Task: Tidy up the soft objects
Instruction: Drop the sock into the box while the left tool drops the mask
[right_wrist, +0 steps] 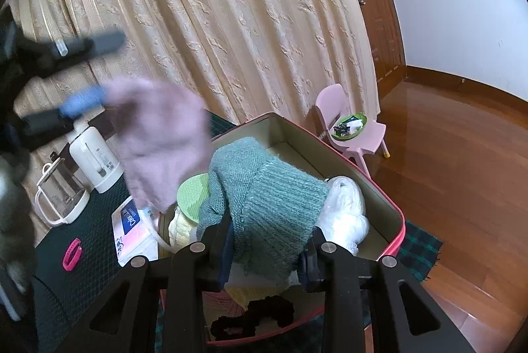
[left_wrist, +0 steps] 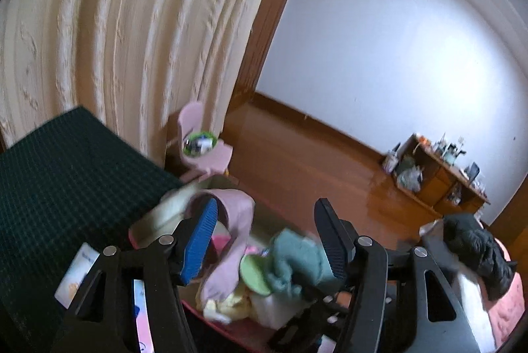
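A red-rimmed box (right_wrist: 363, 178) with a beige inside stands on the dark green checked table (right_wrist: 82, 254). My right gripper (right_wrist: 264, 257) is shut on a teal knitted cloth (right_wrist: 274, 204), which drapes over its fingers above the box. My left gripper (right_wrist: 95, 72) is blurred at the upper left with its jaws apart. A pink cloth (right_wrist: 161, 138) hangs in the air by its blue pad, over the box's left edge. In the left wrist view the left gripper (left_wrist: 267, 237) stands open. The pink cloth (left_wrist: 231, 237) lies over the blue finger's tip, beside the teal cloth (left_wrist: 297, 257).
In the box lie a green disc (right_wrist: 194, 194), yellow cloth (right_wrist: 178, 227), a white plastic bag (right_wrist: 343, 208) and a black scrunchie (right_wrist: 254, 316). A white kettle (right_wrist: 92, 155), glass jug (right_wrist: 59, 198), tissue pack (right_wrist: 132, 227) and pink band (right_wrist: 71, 254) share the table. A pink chair (right_wrist: 349, 122) stands behind.
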A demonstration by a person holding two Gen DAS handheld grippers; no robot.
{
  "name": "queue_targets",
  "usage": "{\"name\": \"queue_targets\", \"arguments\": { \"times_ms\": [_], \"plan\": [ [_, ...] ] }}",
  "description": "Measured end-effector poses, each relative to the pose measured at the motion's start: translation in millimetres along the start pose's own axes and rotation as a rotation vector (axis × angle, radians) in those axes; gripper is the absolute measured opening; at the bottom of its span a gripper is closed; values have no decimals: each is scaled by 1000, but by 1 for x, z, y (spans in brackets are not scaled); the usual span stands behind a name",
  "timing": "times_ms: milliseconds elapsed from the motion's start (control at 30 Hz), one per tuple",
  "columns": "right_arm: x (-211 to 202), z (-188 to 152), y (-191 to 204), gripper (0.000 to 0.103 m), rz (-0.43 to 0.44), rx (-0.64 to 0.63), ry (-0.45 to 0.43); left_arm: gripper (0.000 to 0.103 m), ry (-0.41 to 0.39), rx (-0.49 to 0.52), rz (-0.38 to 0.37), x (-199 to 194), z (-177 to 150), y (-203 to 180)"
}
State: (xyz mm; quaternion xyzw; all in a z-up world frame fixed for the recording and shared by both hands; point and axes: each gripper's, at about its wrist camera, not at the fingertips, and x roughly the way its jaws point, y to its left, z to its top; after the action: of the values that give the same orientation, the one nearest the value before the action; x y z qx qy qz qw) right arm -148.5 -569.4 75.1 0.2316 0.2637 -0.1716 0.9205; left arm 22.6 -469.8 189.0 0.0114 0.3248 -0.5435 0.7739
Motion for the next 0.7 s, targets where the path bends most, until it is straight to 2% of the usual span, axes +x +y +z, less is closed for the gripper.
{"name": "queue_targets", "arguments": {
  "times_ms": [133, 300, 400, 467, 600, 700],
  "plan": [
    [-1, 1, -1, 32, 2, 6, -1, 65, 58, -18, 20, 13, -15, 10],
    [-6, 6, -2, 33, -4, 16, -24, 66, 58, -21, 69, 5, -30, 20],
    [-11, 12, -4, 34, -30, 23, -55, 71, 46, 6, 136, -3, -37, 25],
    [-10, 17, -7, 37, -46, 31, -67, 75, 38, 23, 176, -8, -42, 28],
    [6, 15, -5, 57, -91, -2, -20, 79, 13, 61, 261, -21, -56, 33],
    [5, 13, -3, 63, -138, -12, -43, 83, 3, 85, 311, -30, -64, 37]
  ]
}}
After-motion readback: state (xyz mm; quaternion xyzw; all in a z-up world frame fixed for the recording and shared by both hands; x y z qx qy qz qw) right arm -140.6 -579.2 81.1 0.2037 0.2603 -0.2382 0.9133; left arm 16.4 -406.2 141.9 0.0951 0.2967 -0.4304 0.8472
